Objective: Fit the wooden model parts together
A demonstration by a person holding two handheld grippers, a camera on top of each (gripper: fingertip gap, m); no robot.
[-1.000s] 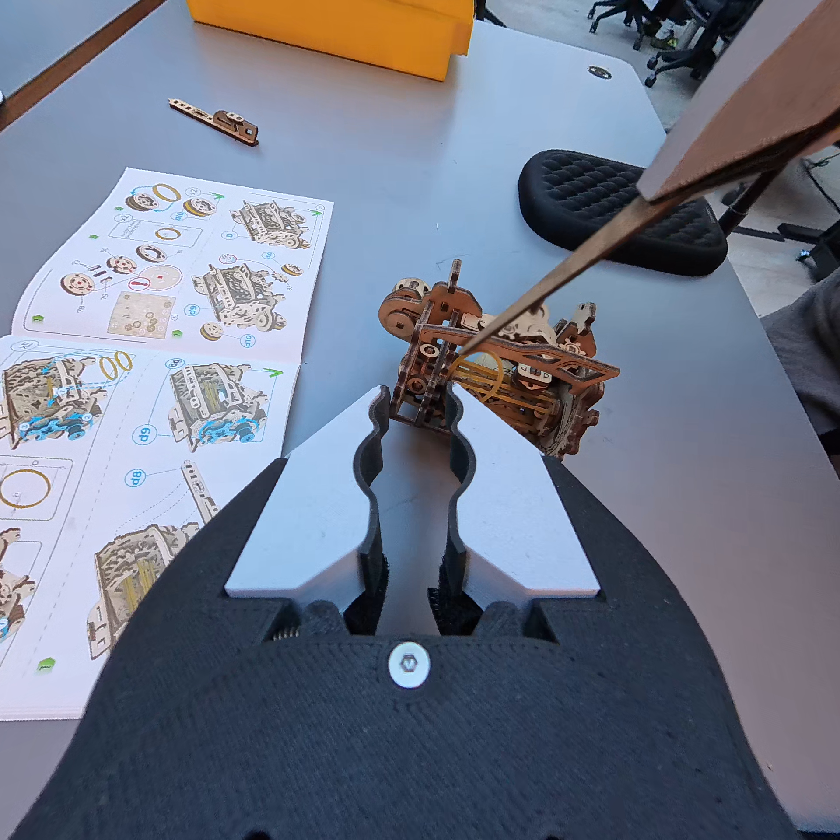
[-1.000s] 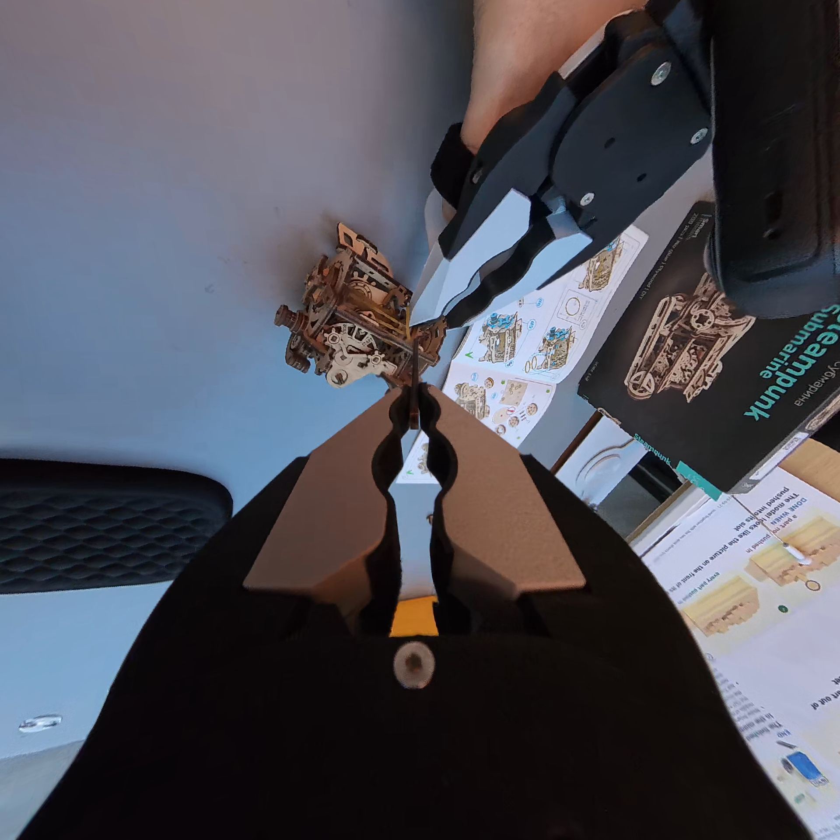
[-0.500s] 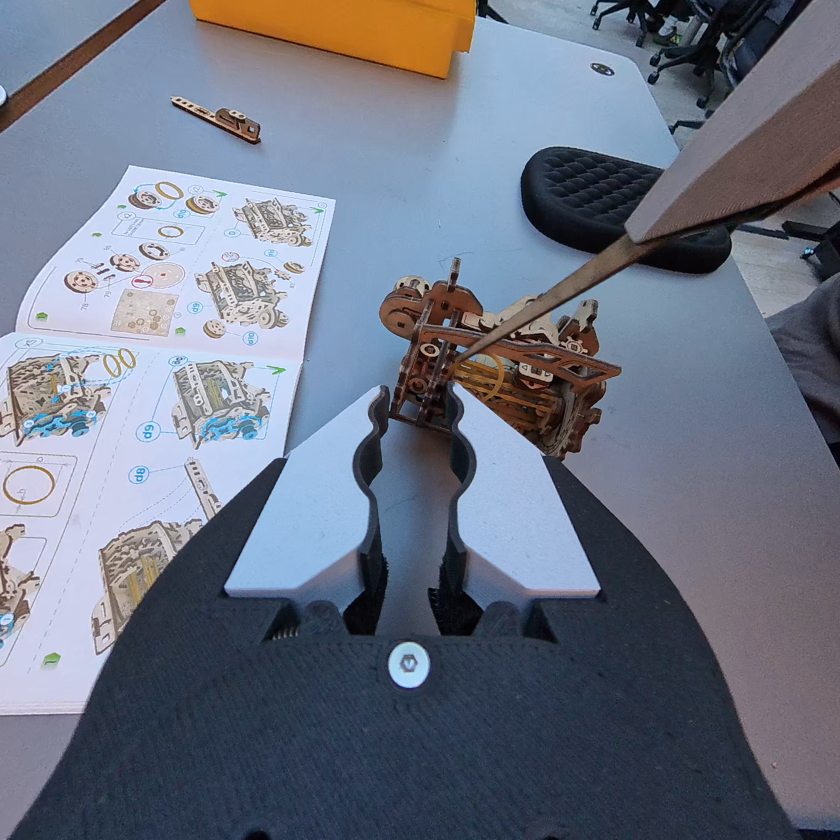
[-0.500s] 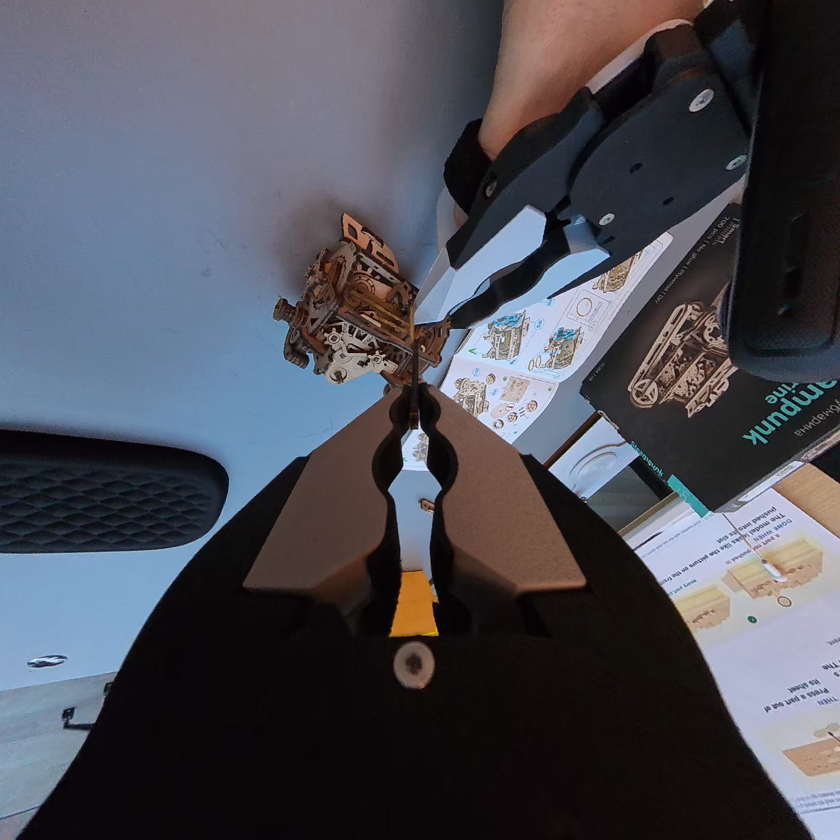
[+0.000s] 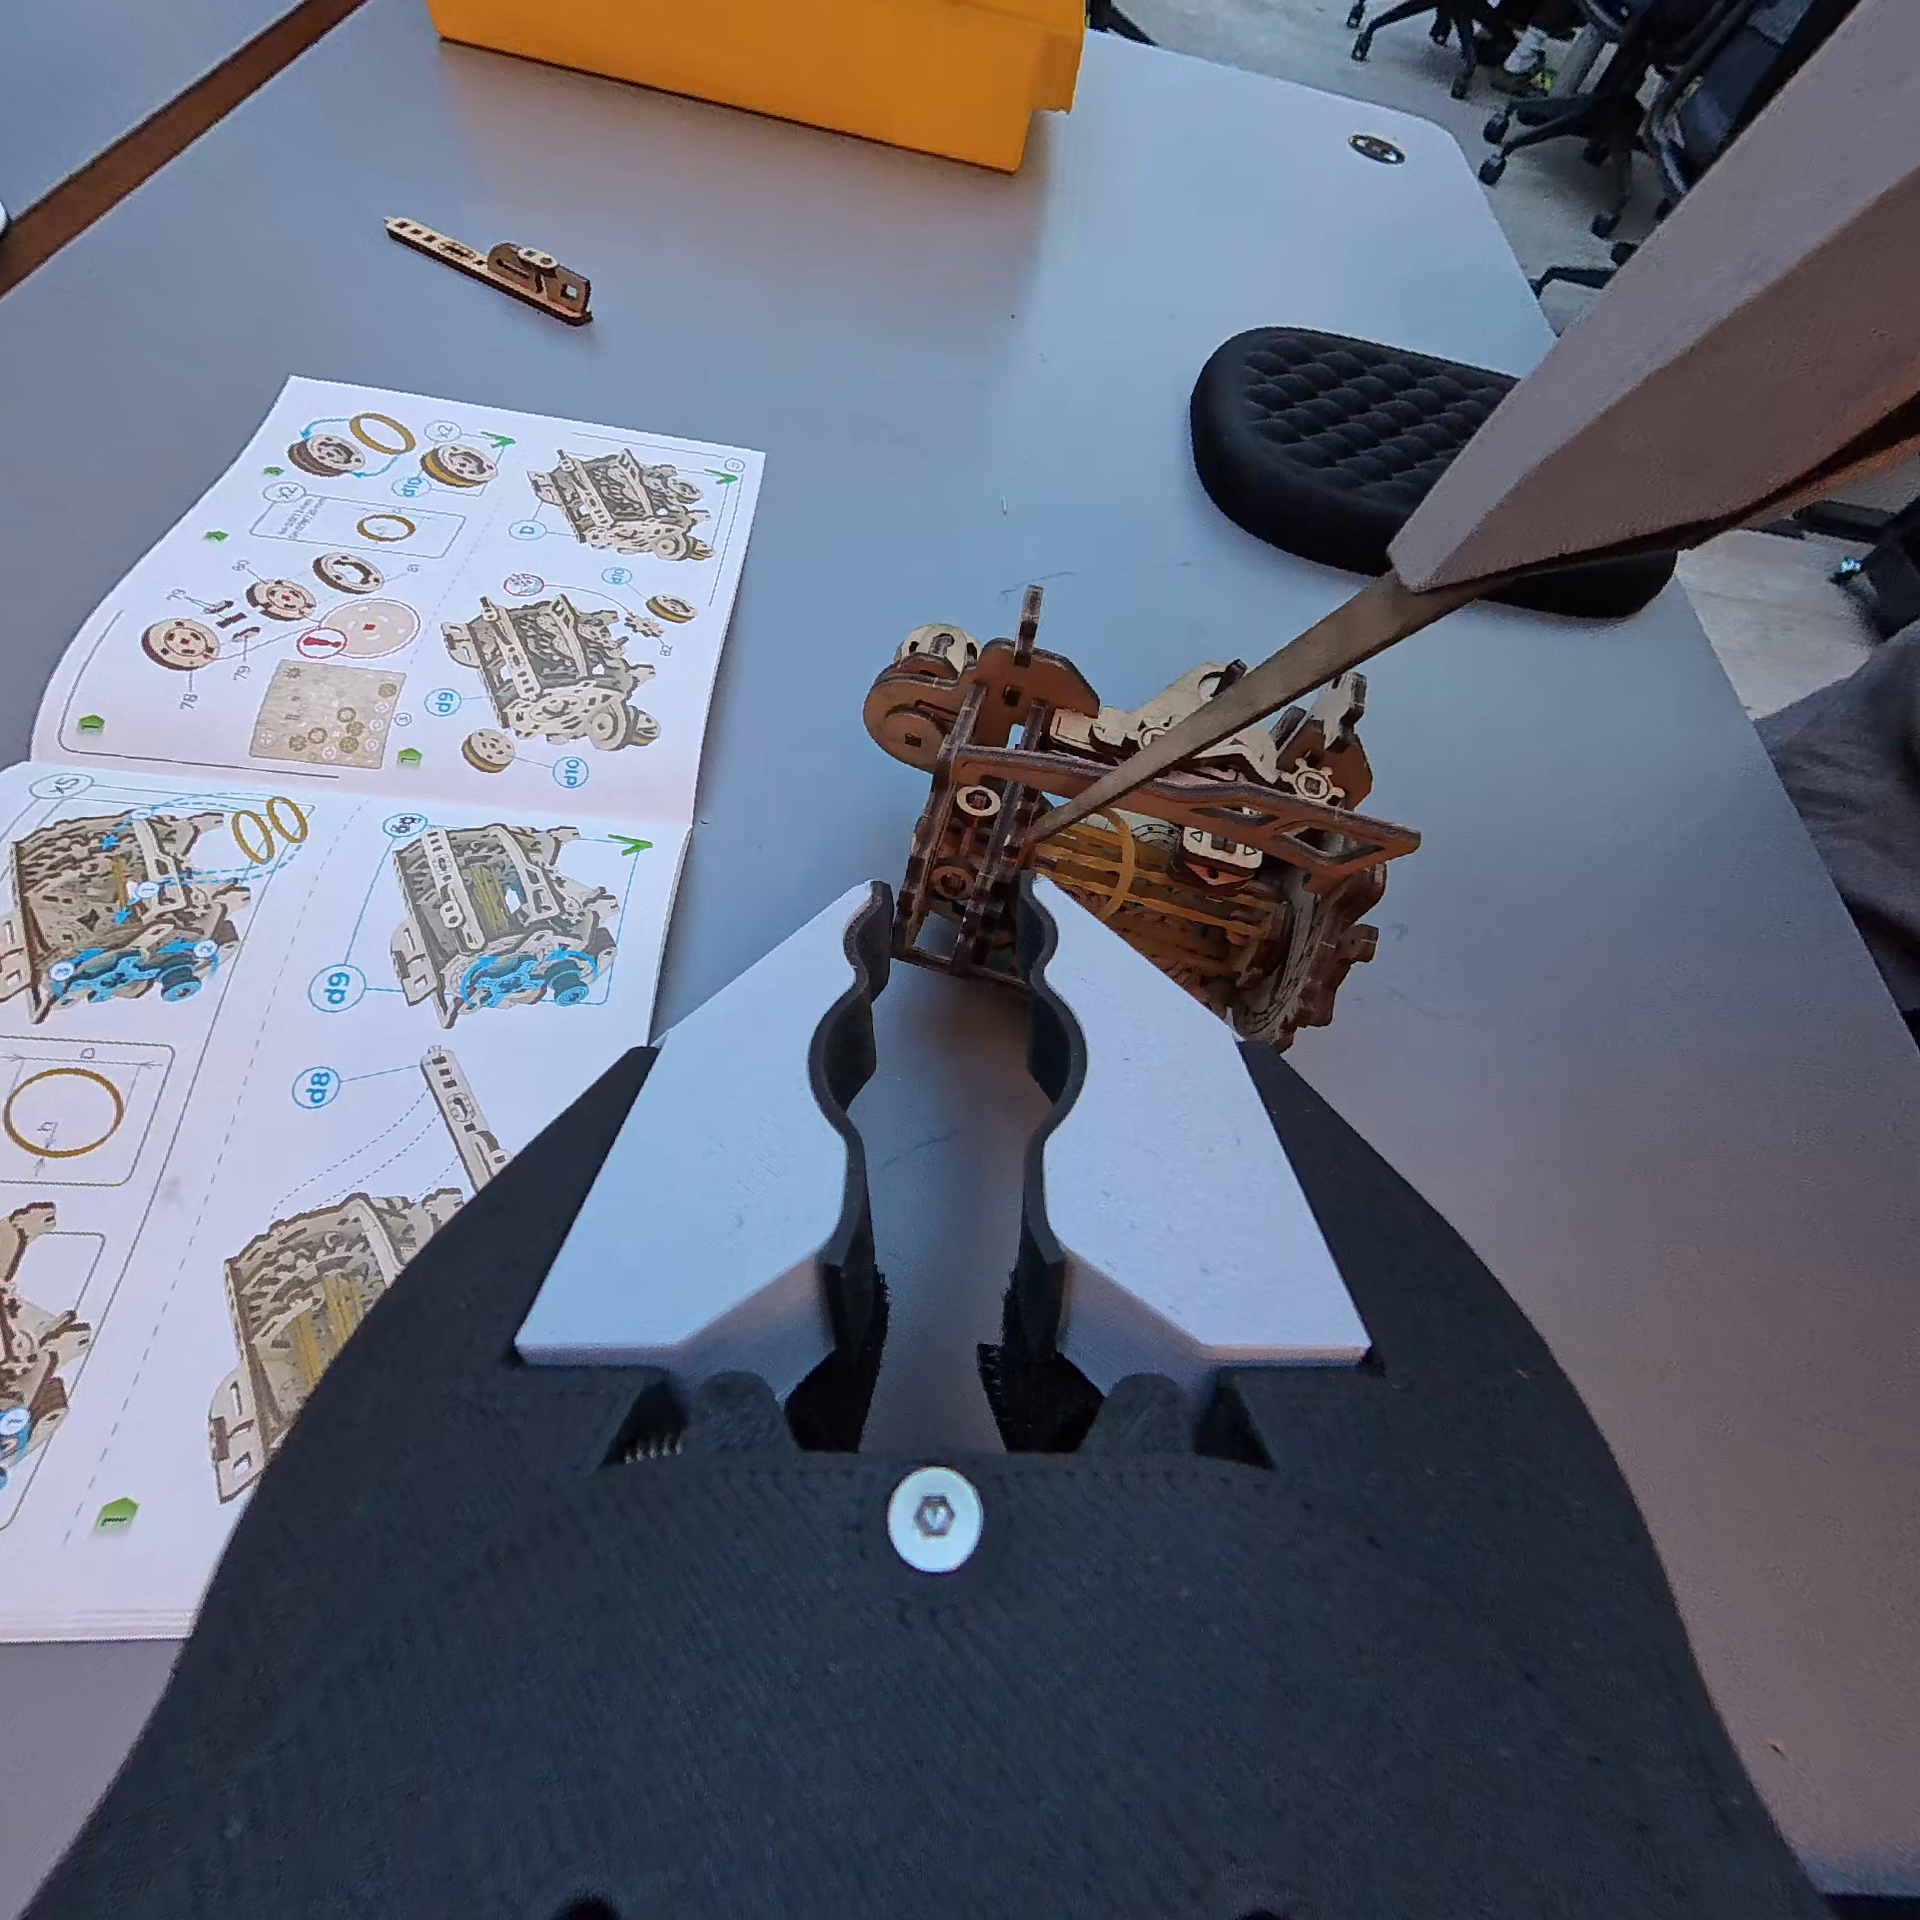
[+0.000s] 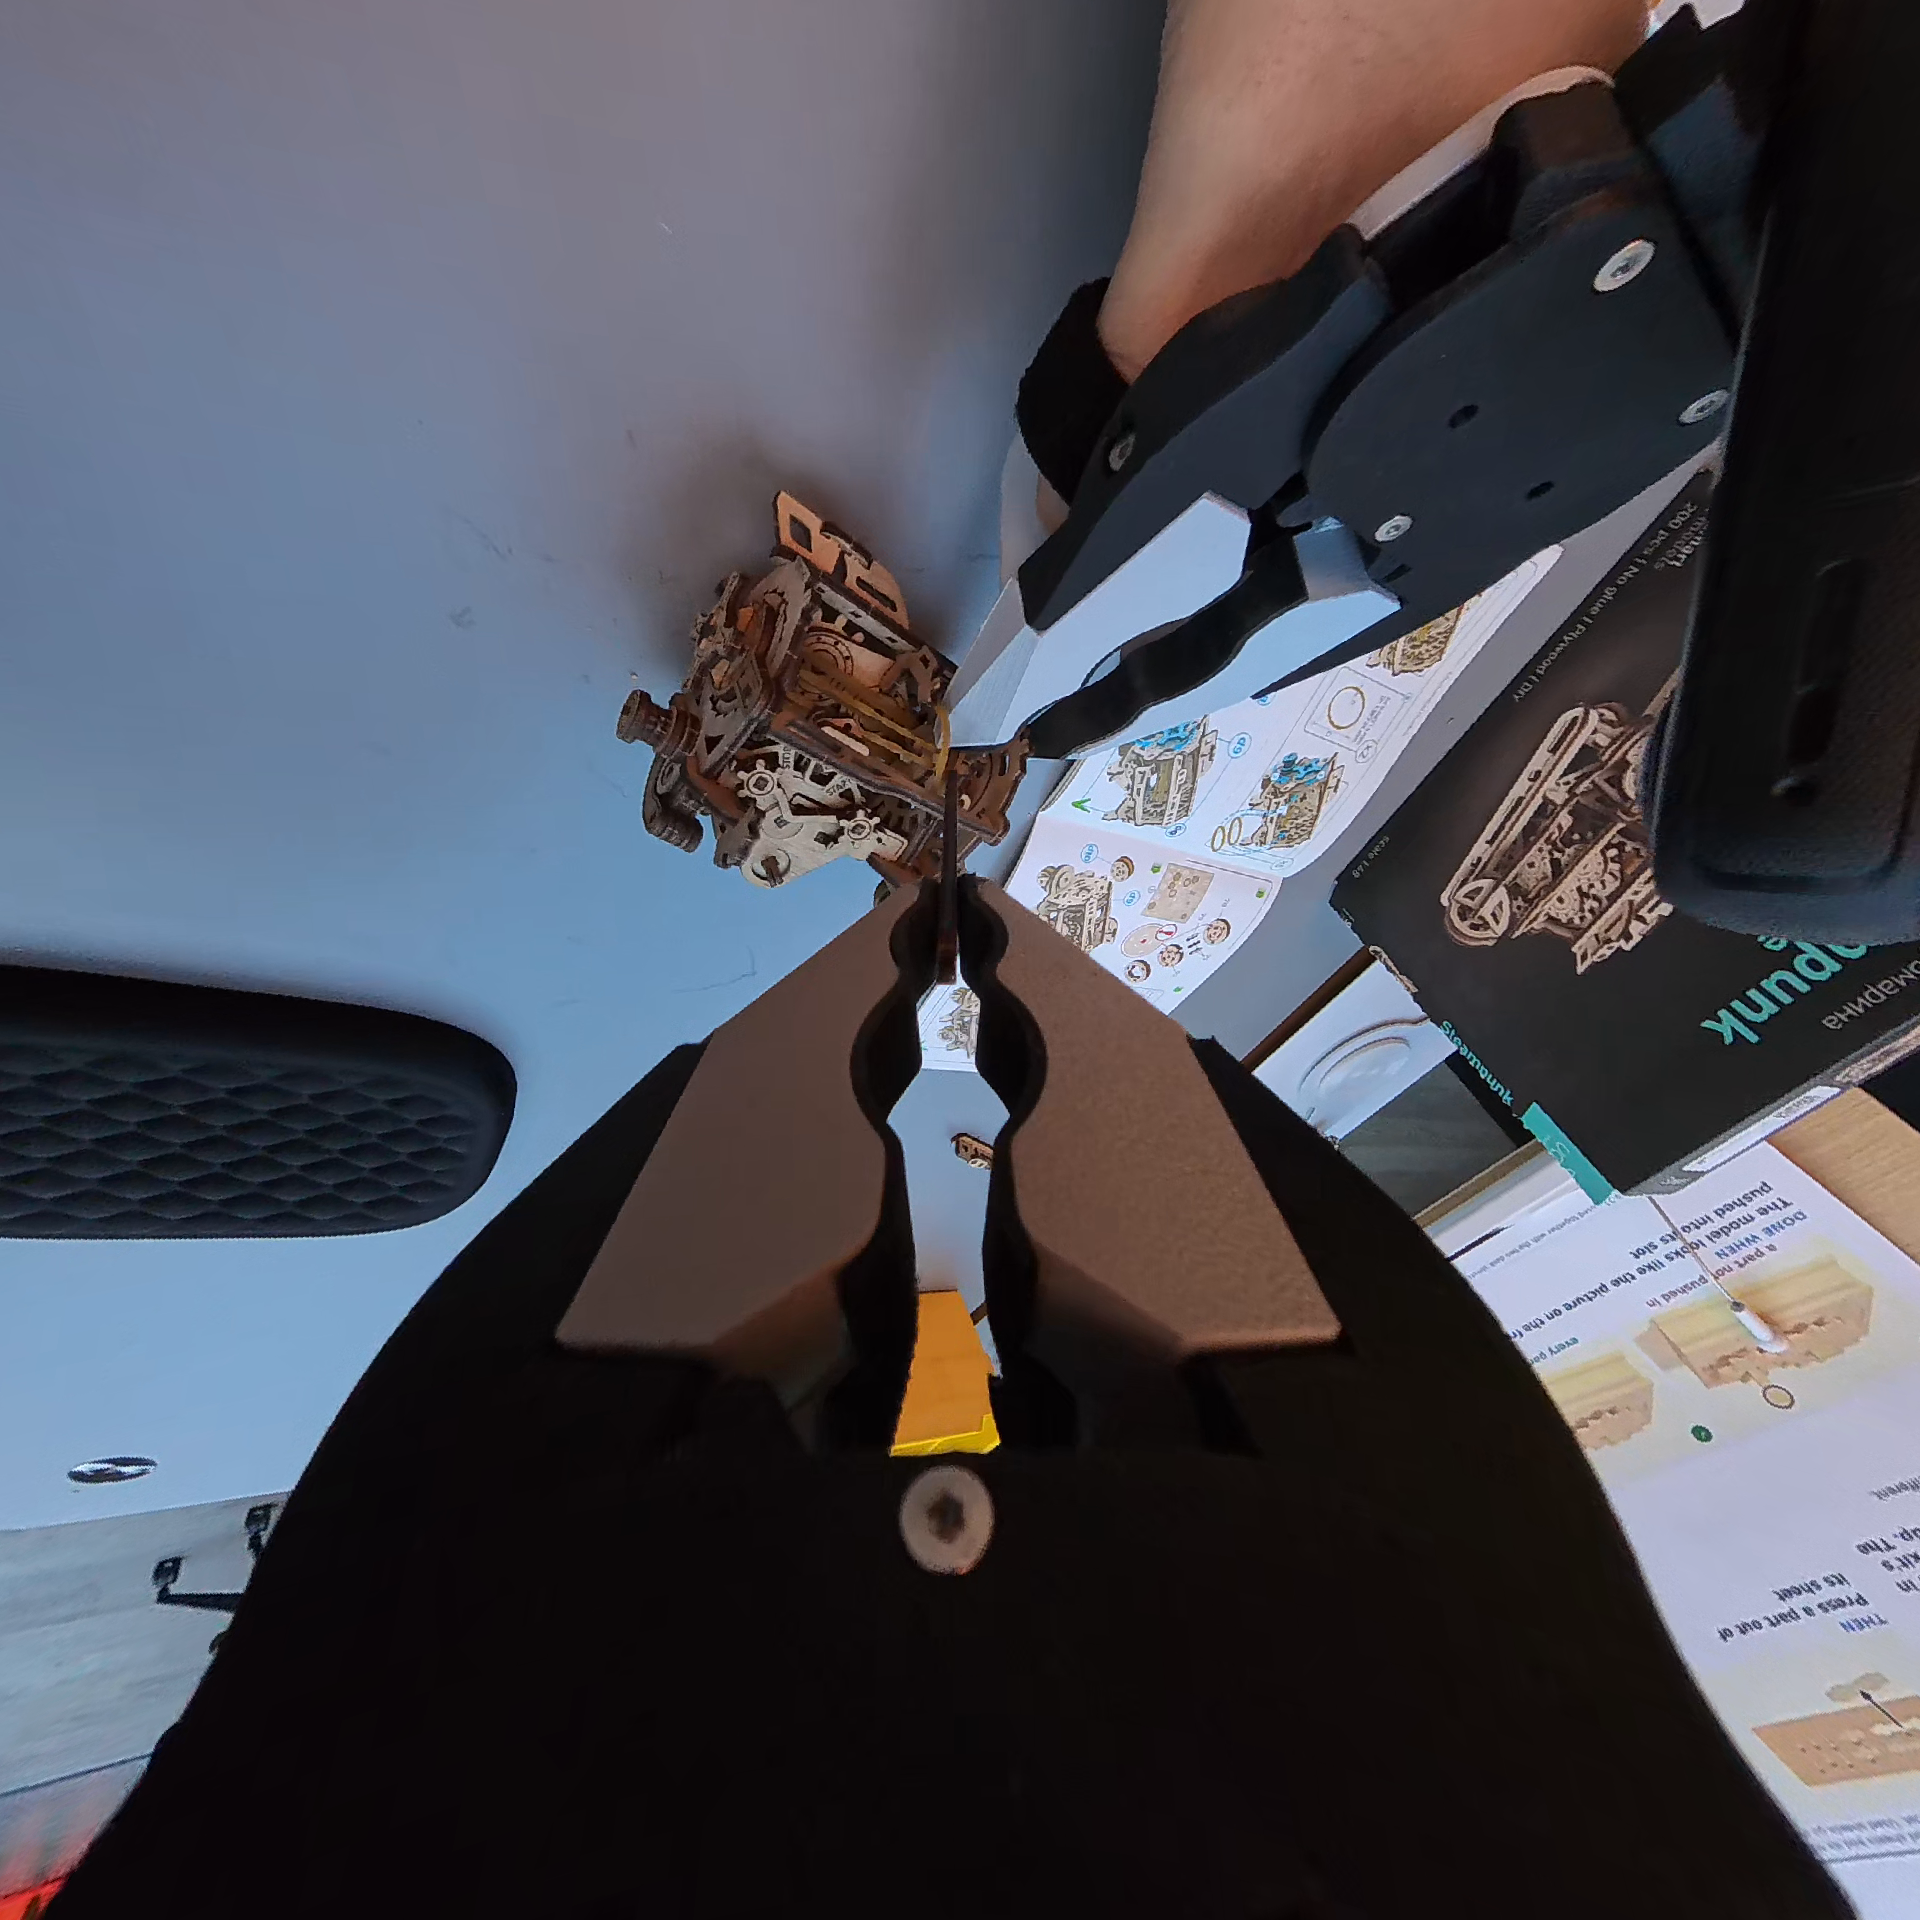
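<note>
Wooden model (image 5: 1132,842) standing near the middle of the grey desk (image 5: 1039,343), between the open instruction booklet (image 5: 343,790) toward the desk's left edge and the black padded rest (image 5: 1351,447) at its right edge. The left gripper (image 5: 956,914) has its fingers closed on the model's near end frame, steadying it against the desk. The right gripper (image 6: 940,914) has its fingers pinched on a thin wooden strip (image 5: 1226,707), whose free tip lies at the frame beside a yellow rubber band (image 5: 1112,862); whether the tip has entered a slot cannot be told.

Risks, as judged: the strip is slender and held far from its tip, so a push off the slot's line could bend or snap it. The tip could catch the band and pull it loose. The left hold covers only one end, so a sideways load could pivot or tip the model. A loose wooden part (image 5: 488,268) lies toward the far-left corner, before a yellow bin (image 5: 748,62)
</note>
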